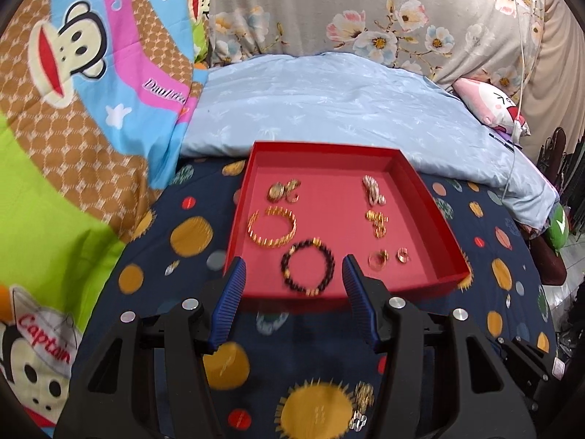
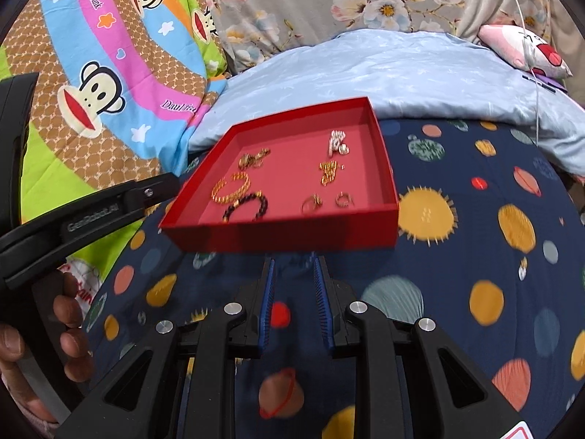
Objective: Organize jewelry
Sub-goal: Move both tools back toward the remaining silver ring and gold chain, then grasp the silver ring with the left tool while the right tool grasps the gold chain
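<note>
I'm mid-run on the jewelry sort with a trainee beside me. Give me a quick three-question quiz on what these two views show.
1. True or false: the left claw grips the dark beaded bracelet.
2. Which lies nearer the red tray's front wall: A) the gold bangle or B) the dark beaded bracelet?
3. Fill in: the right claw, its jaws apart and holding nothing, hangs over the ____-patterned sheet.

Key: 1 false, its jaws stand wide with nothing clamped; 2 B; 3 planet.
</note>
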